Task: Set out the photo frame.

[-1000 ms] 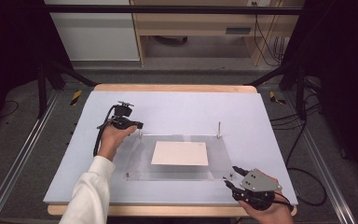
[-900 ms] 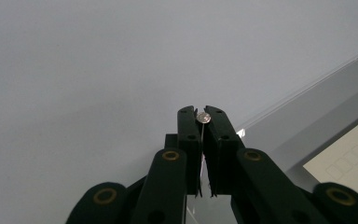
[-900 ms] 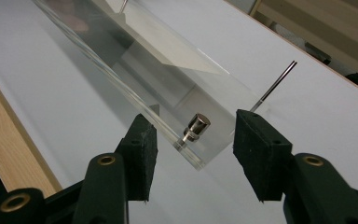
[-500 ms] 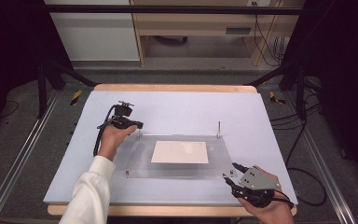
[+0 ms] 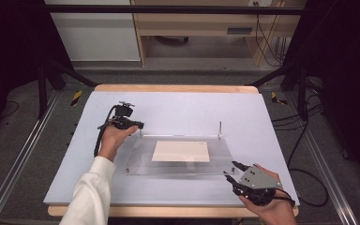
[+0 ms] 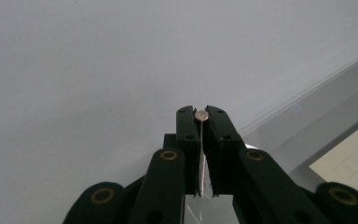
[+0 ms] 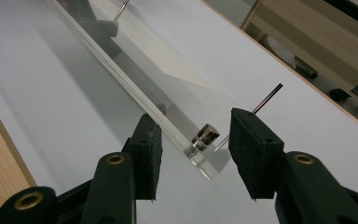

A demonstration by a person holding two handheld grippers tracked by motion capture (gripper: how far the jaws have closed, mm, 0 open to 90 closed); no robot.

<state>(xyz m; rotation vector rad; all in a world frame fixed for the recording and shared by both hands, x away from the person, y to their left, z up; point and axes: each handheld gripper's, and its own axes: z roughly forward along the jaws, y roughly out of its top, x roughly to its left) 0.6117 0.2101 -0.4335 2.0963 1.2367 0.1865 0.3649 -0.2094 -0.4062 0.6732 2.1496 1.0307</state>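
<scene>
No words, brands, numbers or signs can be read. The cream sheet (image 5: 180, 151) under the clear plate (image 5: 136, 161) carries faint box outlines at 4 o'clock in the left gripper view, too pale to read.

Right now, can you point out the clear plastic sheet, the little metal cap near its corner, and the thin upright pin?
clear plastic sheet (image 5: 136, 164): high view, bare left part beside the cream card.
metal cap (image 7: 206, 134): right gripper view, on its round side.
upright pin (image 5: 220, 129): high view, middle of its shaft.
</scene>
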